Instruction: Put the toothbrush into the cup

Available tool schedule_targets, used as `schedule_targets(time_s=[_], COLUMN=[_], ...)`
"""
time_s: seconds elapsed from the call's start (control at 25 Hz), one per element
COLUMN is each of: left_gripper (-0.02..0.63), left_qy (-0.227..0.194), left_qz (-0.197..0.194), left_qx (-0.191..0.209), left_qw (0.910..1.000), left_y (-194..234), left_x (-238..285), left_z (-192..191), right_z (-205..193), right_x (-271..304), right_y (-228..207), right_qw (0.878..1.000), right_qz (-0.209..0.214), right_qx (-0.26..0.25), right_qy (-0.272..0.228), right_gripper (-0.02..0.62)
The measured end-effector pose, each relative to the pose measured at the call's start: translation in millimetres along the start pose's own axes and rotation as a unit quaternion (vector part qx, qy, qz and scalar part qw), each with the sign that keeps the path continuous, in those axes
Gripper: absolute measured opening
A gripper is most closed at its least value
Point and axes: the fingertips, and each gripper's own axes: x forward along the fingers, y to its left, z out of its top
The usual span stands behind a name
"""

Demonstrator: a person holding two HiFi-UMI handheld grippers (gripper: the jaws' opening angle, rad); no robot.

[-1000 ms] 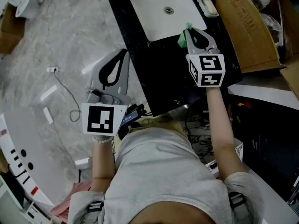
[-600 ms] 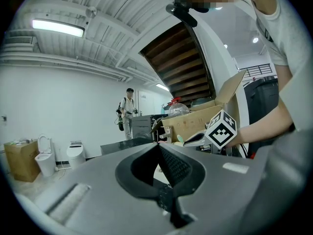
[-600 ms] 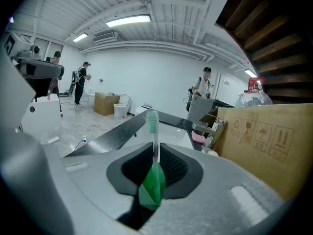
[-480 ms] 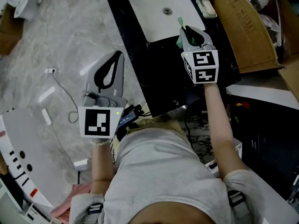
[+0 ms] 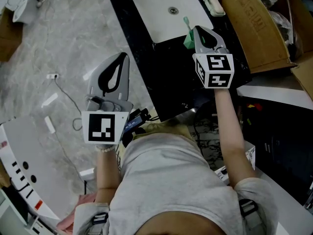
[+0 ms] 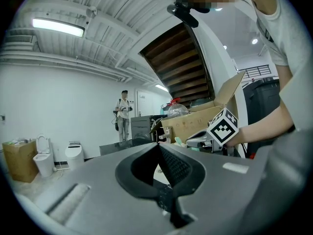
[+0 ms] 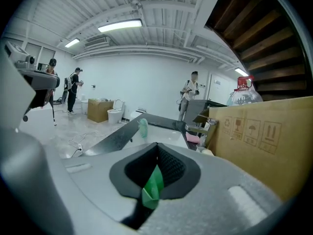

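My right gripper (image 5: 198,31) is over the black counter (image 5: 171,82), just short of the white sink (image 5: 166,13). It is shut on a green toothbrush (image 5: 188,39), whose pale bristle head points toward the sink. In the right gripper view the green handle (image 7: 153,186) is pinched between the closed jaws of my right gripper (image 7: 157,147), and the head (image 7: 143,127) sticks out ahead. My left gripper (image 5: 124,57) hovers over the grey floor left of the counter, shut and empty (image 6: 159,147). No cup shows in any view.
A large cardboard box (image 5: 259,28) stands right of the sink, with a pink soap dish (image 5: 215,6) beside it. A cable and plug (image 5: 55,74) lie on the marble floor (image 5: 58,43). People stand far off (image 7: 188,94). White toilets are at the back (image 6: 41,158).
The right gripper has stayed nearly in place while the toothbrush head has swung up toward the sink. The left gripper has drifted slightly left and down.
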Motion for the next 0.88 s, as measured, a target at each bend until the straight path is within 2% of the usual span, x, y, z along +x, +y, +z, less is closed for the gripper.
schedule_targets(time_s=[0.4, 0.64, 0.88], left_gripper=[0.011, 0.011, 0.011], left_qy=[-0.013, -0.020, -0.025], left_qz=[-0.063, -0.109, -0.143], left_qx=[0.008, 0.014, 0.016], left_qw=[0.9979, 0.9938, 0.9893], left_y=[-20.8, -38.3, -48.8], left_x=[6.9, 9.0, 4.3], left_z=[7.1, 14.8, 19.9], right_z=[30.1, 33.5, 24.6], right_x=[-62.7, -107.2, -141.0], right_y=[-7.0, -0.2, 16.6], right_qw=[0.995, 0.990, 0.988], right_qz=[-0.064, -0.092, -0.096], right_qx=[0.022, 0.048, 0.080], right_qy=[-0.075, -0.091, -0.090], right_gripper=[-0.003, -0.003, -0.003])
